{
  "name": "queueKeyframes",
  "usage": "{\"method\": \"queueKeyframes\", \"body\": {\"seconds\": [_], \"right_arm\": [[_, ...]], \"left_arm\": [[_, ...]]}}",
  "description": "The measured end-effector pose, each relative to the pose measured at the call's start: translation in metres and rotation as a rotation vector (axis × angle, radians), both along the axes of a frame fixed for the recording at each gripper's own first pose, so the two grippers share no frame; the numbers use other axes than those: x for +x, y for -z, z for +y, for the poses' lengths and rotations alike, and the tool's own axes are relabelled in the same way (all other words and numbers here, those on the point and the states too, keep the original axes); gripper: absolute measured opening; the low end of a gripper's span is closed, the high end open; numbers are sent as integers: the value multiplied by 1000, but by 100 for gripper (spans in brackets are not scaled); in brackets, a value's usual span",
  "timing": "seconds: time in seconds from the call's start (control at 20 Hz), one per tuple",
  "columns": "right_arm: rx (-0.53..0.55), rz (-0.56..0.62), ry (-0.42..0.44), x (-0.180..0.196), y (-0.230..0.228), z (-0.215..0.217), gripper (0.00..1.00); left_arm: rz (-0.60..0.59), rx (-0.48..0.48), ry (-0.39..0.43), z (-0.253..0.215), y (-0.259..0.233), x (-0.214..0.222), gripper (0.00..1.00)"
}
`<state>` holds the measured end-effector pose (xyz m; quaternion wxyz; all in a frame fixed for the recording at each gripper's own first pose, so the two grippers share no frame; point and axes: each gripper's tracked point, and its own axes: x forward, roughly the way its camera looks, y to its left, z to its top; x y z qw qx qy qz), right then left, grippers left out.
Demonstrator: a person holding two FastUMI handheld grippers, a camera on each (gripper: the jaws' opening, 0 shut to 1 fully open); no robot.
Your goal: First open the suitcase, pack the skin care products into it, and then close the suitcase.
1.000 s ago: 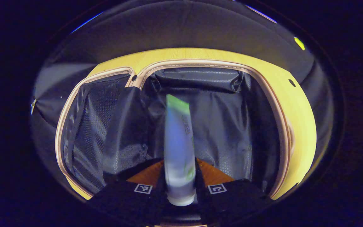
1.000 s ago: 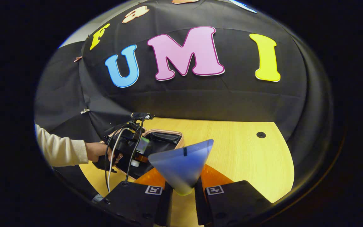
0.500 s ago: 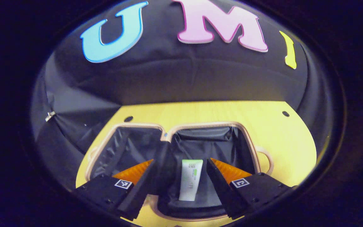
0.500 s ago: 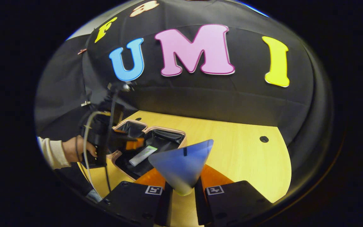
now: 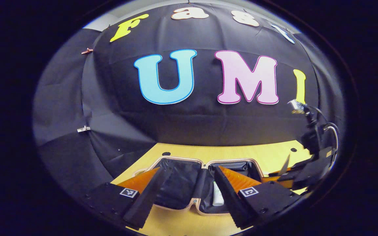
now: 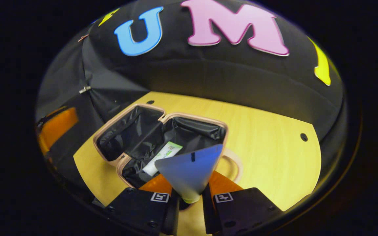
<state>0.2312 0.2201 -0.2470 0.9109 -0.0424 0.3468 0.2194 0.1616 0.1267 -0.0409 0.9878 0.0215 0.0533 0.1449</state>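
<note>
A small suitcase lies open on the wooden table, its dark lining showing in both halves. A white tube with a green end lies in its right half, also seen as the tube in the left gripper view. My left gripper stands open and holds nothing, raised back from the suitcase. My right gripper is shut on a blue tube, whose flat end fans out above the suitcase's near right corner. The right gripper also appears at the far right of the left gripper view.
The wooden table has bare surface to the right of and behind the suitcase, with a small dark hole. The suitcase's handle loop lies on its right side. Part of the left gripper sits at the far left.
My left gripper let go of the white-green tube inside the suitcase, opened and drew up and back. My right gripper carried the blue tube closer to the suitcase.
</note>
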Motion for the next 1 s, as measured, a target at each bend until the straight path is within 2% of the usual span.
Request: {"method": "queueKeyframes", "body": {"seconds": [0.1, 0.2, 0.35, 0.55, 0.6, 0.65, 0.75, 0.95, 1.0], "right_arm": [[-13, 74, 26, 8, 25, 17, 31], [-32, 167, 68, 15, 53, 29, 35], [-96, 264, 145, 25, 86, 23, 35], [-111, 343, 223, 25, 103, 21, 35], [-106, 360, 237, 25, 105, 23, 28], [-101, 370, 254, 25, 108, 26, 27], [-111, 379, 286, 27, 110, 27, 34], [-138, 326, 281, 27, 97, 23, 41], [-117, 314, 278, 26, 89, 25, 36]], "left_arm": [[-4, -50, 7, 6, 8, -13, 96], [12, -58, 18, 14, 10, -27, 96], [7, -19, 5, 35, 7, -45, 97], [-3, -62, 3, 51, 7, -62, 97], [6, -75, 7, 52, 9, -66, 97], [17, -83, 5, 55, 15, -71, 97], [28, -91, 3, 57, 19, -78, 97], [39, -95, -23, 79, 33, -87, 97], [36, -90, -33, 88, 34, -87, 97]]}}
